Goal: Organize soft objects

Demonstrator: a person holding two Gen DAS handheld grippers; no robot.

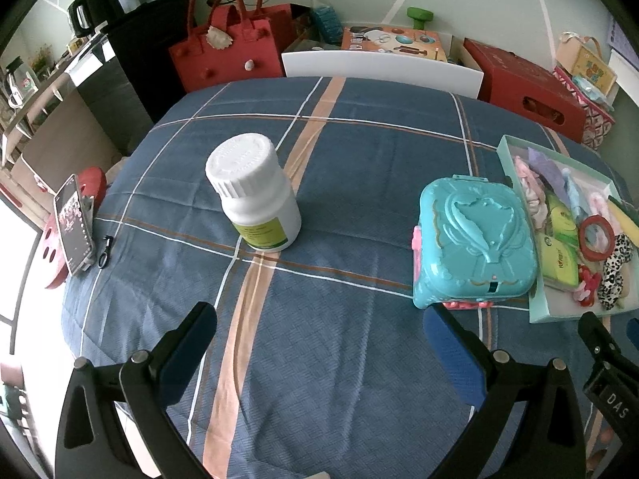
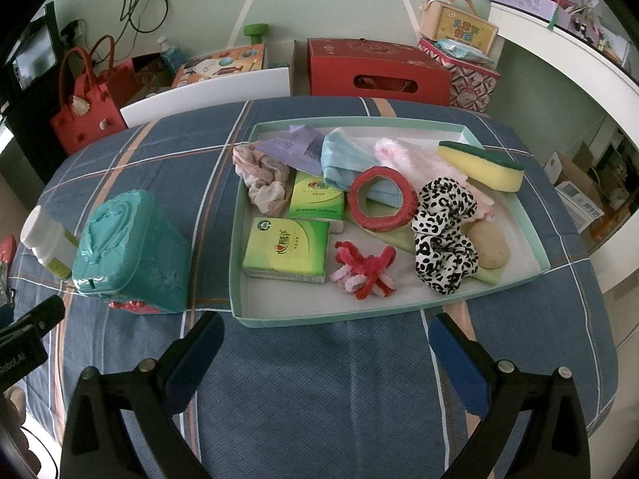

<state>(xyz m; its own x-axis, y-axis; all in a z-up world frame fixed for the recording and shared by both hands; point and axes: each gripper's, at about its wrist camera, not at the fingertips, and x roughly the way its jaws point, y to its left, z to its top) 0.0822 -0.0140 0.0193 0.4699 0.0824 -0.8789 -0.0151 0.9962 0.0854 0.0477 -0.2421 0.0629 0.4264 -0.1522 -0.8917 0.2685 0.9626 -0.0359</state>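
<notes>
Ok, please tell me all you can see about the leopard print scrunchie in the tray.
The scrunchie is a thick ring of gathered, shiny-looking fabric, white with black leopard spots, bunched in loose folds. It lies at the right side of the tray, near the front wall. It leans against a beige rounded lump on its right and lies close beside the red ring on its left. Pink fluffy fabric lies behind it. No hand-held gripper touches it.
</notes>
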